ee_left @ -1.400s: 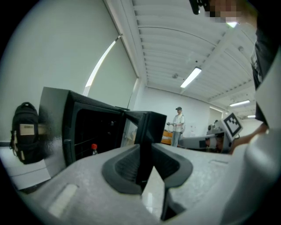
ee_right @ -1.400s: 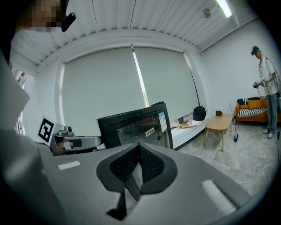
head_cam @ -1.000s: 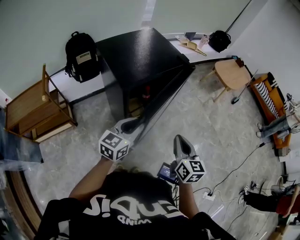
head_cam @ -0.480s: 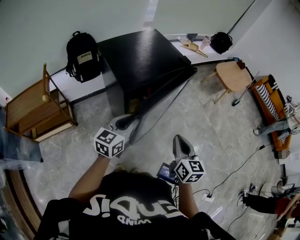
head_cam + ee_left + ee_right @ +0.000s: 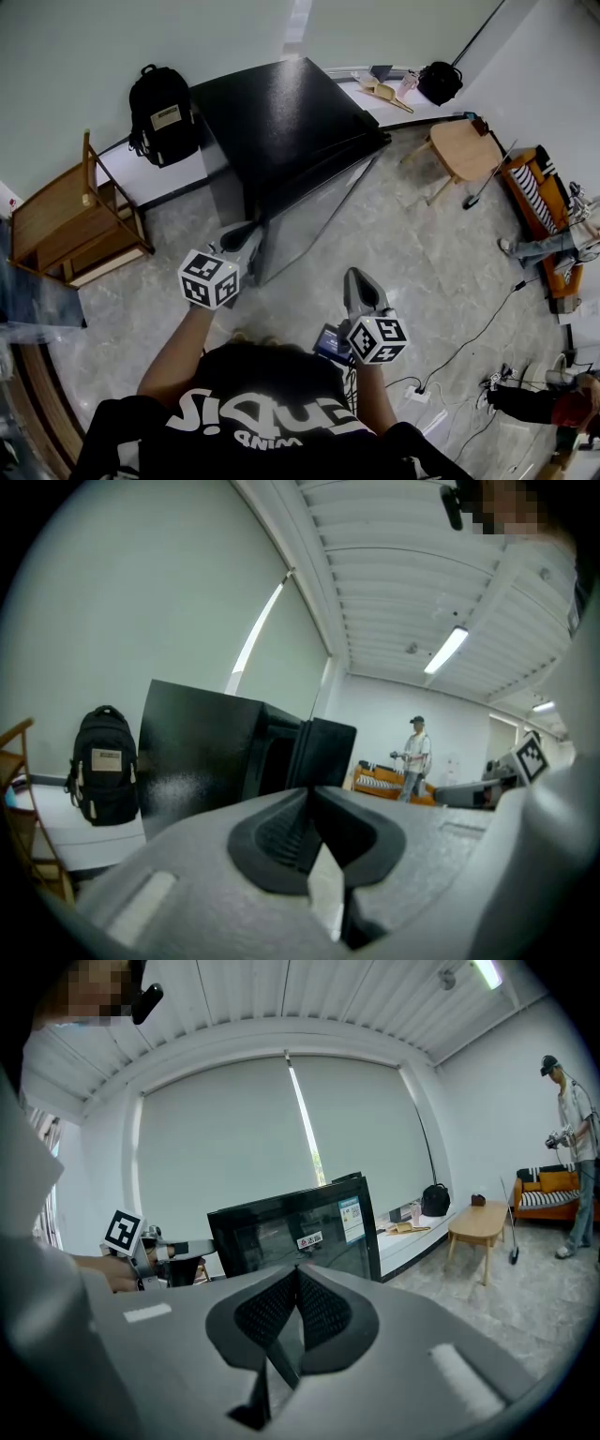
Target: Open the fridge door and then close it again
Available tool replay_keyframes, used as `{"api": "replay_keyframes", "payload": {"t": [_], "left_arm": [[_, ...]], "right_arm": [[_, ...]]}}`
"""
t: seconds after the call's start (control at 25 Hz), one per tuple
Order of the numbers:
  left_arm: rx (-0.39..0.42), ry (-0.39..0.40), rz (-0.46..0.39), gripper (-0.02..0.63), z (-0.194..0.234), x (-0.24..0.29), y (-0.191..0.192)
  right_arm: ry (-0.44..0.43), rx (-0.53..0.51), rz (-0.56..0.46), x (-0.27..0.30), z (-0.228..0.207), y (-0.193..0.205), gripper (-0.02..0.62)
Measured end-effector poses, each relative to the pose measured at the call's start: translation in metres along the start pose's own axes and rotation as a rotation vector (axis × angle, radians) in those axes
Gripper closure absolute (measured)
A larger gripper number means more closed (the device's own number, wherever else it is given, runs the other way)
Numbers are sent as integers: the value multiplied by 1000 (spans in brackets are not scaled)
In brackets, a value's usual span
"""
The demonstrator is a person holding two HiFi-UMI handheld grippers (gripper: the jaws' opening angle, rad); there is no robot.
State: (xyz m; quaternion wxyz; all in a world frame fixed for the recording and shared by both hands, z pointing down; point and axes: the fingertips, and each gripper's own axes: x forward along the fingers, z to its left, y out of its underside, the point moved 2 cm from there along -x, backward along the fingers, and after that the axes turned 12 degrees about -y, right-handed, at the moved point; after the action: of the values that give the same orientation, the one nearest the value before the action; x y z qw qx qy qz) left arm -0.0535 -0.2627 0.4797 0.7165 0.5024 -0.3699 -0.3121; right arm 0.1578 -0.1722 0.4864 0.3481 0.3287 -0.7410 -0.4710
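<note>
The black fridge (image 5: 272, 112) stands against the wall, its door (image 5: 314, 202) only slightly ajar. The left gripper view shows the dark gap between the fridge body (image 5: 197, 752) and the door (image 5: 328, 752). My left gripper (image 5: 244, 232) is beside the door's free edge at the fridge's front left corner; I cannot tell if it touches. Its jaws (image 5: 307, 794) are closing, with nothing between them. My right gripper (image 5: 359, 277) hangs back in front of the door, shut and empty (image 5: 298, 1274). It faces the door's glossy front (image 5: 291, 1227), which carries stickers.
A black backpack (image 5: 159, 112) leans on the wall left of the fridge, and a wooden rack (image 5: 75, 220) stands further left. To the right are a round wooden table (image 5: 466, 148), an orange sofa (image 5: 539, 211), floor cables with a power strip (image 5: 417, 392) and a person (image 5: 574, 1157).
The fridge door has swung from clearly open to almost shut. My left gripper has moved left along with the door's edge and its jaws have narrowed. The right gripper has stayed put.
</note>
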Motion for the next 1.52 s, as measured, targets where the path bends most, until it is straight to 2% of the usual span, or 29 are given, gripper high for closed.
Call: {"api": "replay_keyframes", "payload": {"t": [0.56, 1.04, 1.32, 1.52], "left_arm": [[-36, -81, -25, 604, 27, 12, -7], [-56, -112, -19, 604, 30, 14, -8], [-21, -79, -35, 604, 13, -1, -11], [20, -85, -29, 604, 8, -21, -9]], "right_arm": [[-5, -3, -8, 2, -6, -3, 598], [-11, -7, -7, 1, -6, -6, 598], [-26, -17, 8, -1, -5, -2, 598], [-58, -31, 13, 6, 3, -3, 598]]}}
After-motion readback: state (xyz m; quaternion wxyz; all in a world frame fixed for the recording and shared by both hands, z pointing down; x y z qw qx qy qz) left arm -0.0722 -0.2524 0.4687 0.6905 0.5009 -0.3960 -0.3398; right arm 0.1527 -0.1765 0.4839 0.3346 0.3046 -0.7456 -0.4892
